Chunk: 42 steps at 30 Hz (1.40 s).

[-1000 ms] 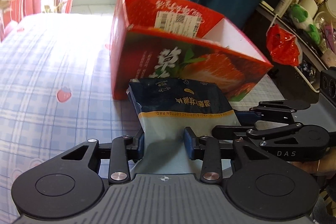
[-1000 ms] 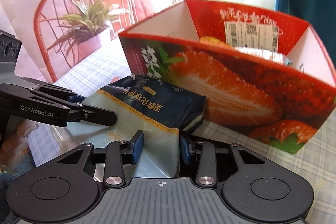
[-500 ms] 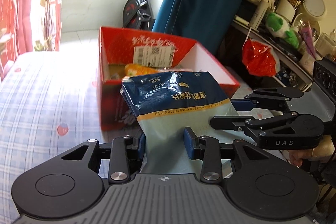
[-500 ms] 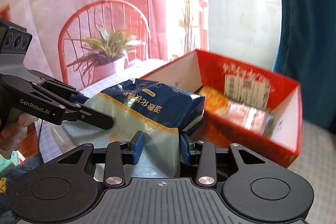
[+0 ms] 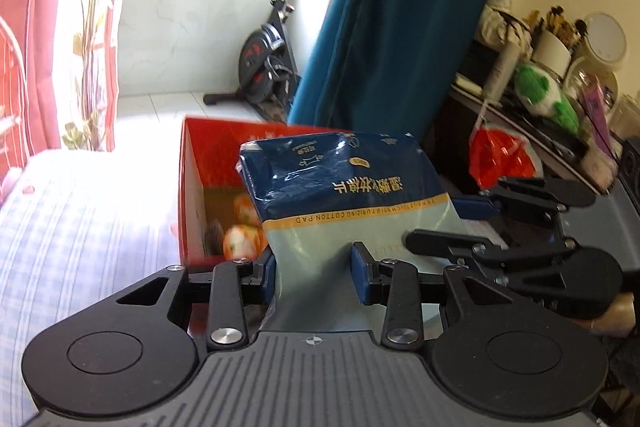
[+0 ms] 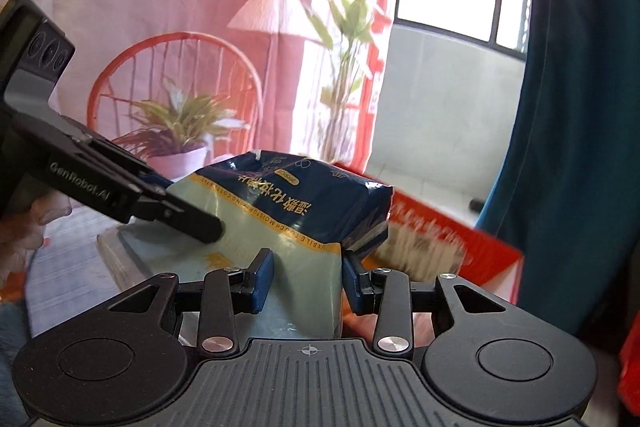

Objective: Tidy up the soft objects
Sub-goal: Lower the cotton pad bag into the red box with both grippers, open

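From my left wrist camera, my left gripper [image 5: 314, 273] is clamped on the pale lower end of the cotton pad pack [image 5: 340, 195] — its blue pads press in from both sides and the wrapper creases between them. The pack is held up in the air, its dark blue end tipped away from me and hanging over the open red box [image 5: 200, 195], which sits on the checked blue-and-white cloth [image 5: 80, 227]. Inside the box I can make out blurred orange-and-white shapes (too smeared to name). My right gripper [image 5: 452, 223] comes in from the right, its fingers closed on the pack's side edge. From my right wrist camera, the right gripper [image 6: 306, 281] grips the same pale end of the pack [image 6: 296, 211], pads tight against the wrapper. The left gripper [image 6: 200, 223] reaches in from the left and pinches the pack's near corner — so both hold it at once. The red box [image 6: 448, 247] lies beyond and below the pack, with a teal curtain [image 6: 580, 147] to its right.
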Tool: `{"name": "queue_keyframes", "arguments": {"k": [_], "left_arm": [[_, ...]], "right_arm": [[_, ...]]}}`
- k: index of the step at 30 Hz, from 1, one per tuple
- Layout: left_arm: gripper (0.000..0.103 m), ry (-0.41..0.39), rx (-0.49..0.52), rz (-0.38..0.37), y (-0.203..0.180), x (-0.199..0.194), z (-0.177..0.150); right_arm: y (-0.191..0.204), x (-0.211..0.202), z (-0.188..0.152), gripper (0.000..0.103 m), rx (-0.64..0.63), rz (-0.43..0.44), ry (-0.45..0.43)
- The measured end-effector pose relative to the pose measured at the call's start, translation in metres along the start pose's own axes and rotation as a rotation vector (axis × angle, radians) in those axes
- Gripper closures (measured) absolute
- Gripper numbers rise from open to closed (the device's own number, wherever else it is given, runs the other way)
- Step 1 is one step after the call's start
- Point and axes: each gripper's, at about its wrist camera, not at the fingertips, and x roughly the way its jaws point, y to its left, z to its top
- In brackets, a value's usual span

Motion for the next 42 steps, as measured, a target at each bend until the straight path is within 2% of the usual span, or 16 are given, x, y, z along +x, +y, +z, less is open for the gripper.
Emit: {"name": "queue_keyframes", "arguments": {"k": [6, 12, 17, 21, 27, 31, 34, 36, 42], "left_arm": [[0.064, -0.134, -0.027, 0.069, -0.006, 0.025, 0.028], [0.064, -0.208, 0.033, 0.124, -0.006, 0.054, 0.045], [0.064, -0.158, 0.032, 0.132, 0.003, 0.072, 0.039], [0.064, -0.080, 0.035, 0.145, 0.009, 0.080, 0.026], [0.064, -0.026, -0.008, 0.138, 0.018, 0.077, 0.016], [0.064, 0.000, 0.007, 0.146, 0.015, 0.079, 0.018], [0.056, 0.028, -0.003, 0.143, 0.016, 0.079, 0.020], [0.045, 0.022, -0.024, 0.127, 0.018, 0.075, 0.021], [0.043, 0.003, -0.012, 0.132, 0.017, 0.059, 0.024]], "right_arm": [[-0.023, 0.025, 0.010, 0.070, -0.055, -0.088, -0.080], [-0.037, 0.066, 0.010, 0.071, -0.068, -0.168, -0.069], [-0.043, 0.090, -0.001, 0.073, -0.066, -0.178, -0.036], [-0.044, 0.104, -0.012, 0.073, -0.053, -0.160, 0.016], [-0.044, 0.108, -0.015, 0.074, -0.010, -0.130, 0.055], [-0.045, 0.109, -0.015, 0.074, 0.044, -0.121, 0.067], [-0.047, 0.106, -0.018, 0.071, 0.079, -0.121, 0.083], [-0.050, 0.104, -0.019, 0.071, 0.109, -0.142, 0.092], [-0.051, 0.090, -0.018, 0.069, 0.193, -0.123, 0.069]]}}
